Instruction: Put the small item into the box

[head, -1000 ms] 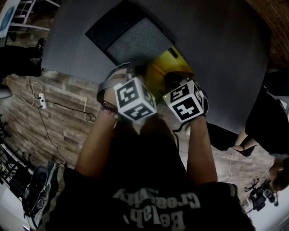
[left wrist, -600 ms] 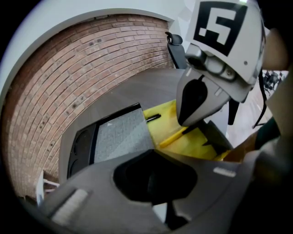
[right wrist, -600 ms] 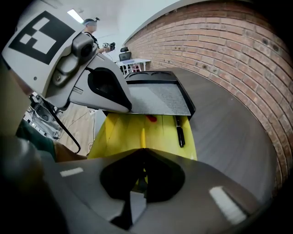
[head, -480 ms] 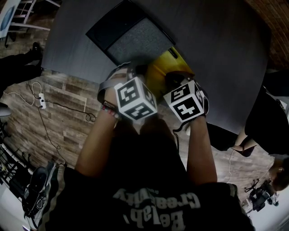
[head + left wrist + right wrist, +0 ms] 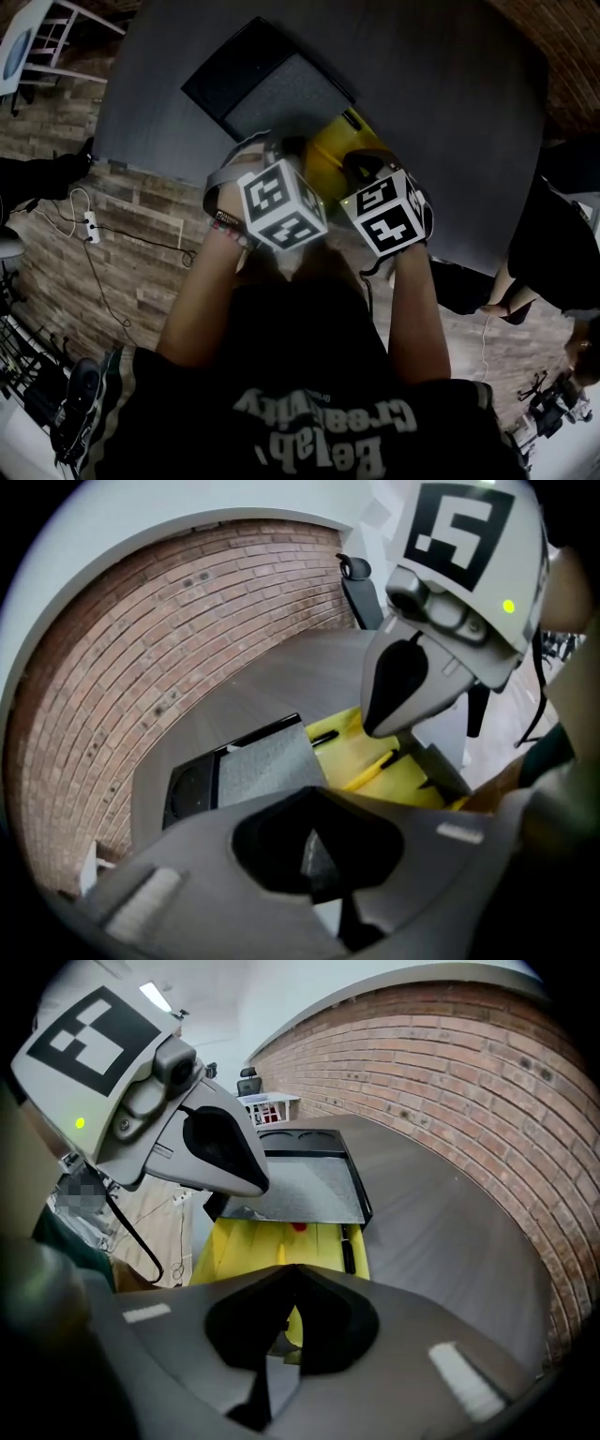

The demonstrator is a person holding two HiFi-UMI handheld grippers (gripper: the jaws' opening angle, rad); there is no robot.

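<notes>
The yellow box is sitting open on the smooth grey table. Its far end is meeting (or slipping under, I cannot tell which) a flat black tray that is carrying a rough grey foam slab. A small red item is lying inside the box at that far end, and a slim black rod is lying along one wall. Both grippers are hovering side by side over the box's near end. The left gripper is keeping its rounded grey jaws pressed together, with nothing I can make out between them, and the right gripper is likewise pinched closed and empty.
</notes>
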